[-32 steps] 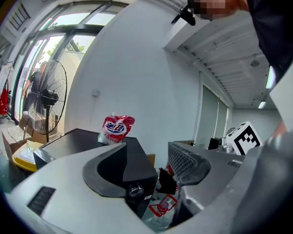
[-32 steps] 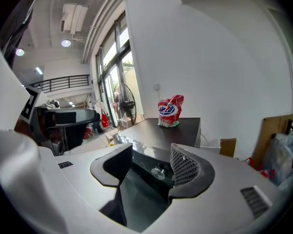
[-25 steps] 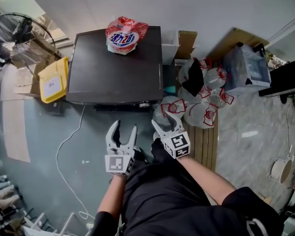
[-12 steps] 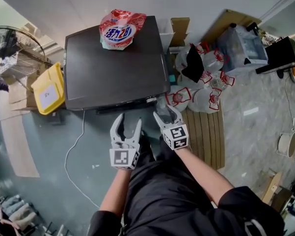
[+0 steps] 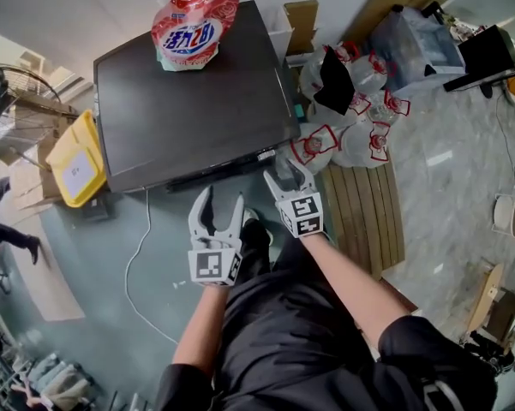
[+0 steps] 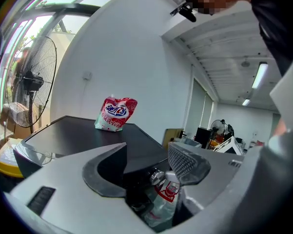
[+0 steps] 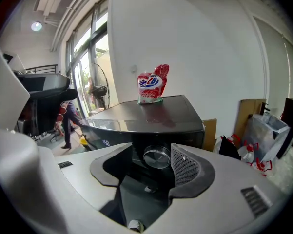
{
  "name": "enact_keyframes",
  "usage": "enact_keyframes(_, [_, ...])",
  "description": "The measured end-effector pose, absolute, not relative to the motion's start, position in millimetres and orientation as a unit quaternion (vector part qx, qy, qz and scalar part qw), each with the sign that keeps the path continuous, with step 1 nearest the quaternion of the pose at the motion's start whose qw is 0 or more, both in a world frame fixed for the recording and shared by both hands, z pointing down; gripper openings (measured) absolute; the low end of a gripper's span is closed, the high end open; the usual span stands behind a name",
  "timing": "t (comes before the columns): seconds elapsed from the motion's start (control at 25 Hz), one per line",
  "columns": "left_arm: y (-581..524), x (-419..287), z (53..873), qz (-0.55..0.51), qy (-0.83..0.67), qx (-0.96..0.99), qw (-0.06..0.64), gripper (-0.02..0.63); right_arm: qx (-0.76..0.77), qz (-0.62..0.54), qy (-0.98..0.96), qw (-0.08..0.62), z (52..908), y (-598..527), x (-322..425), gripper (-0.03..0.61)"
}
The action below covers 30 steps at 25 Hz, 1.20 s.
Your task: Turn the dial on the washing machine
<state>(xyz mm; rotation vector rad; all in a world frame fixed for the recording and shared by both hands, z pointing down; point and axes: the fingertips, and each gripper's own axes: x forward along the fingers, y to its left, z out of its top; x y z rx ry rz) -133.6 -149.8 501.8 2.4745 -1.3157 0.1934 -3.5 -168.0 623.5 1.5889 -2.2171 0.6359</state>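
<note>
The turn looks not yet begun. Your right hand-held gripper (image 5: 285,178) is open, with the dial (image 7: 157,157) at the washing machine's (image 5: 188,101) near right corner framed between its jaws, untouched. Your left hand-held gripper (image 5: 220,198) is open and empty. Reaching, gripping and turning remain.

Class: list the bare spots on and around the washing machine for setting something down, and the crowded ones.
Free: the top of the washing machine in front of the detergent pouch; the floor left of the cable. Crowded: its right side, packed with plastic bags.
</note>
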Motion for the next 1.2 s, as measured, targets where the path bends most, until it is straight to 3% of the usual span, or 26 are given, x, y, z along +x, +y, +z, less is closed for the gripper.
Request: enact_keyframes(1.2, [-151,-139,533,0.093,-0.435,0.878,0.174,0.241,0.594,0.201,-0.751,0.207,693,-197,-12,0.246])
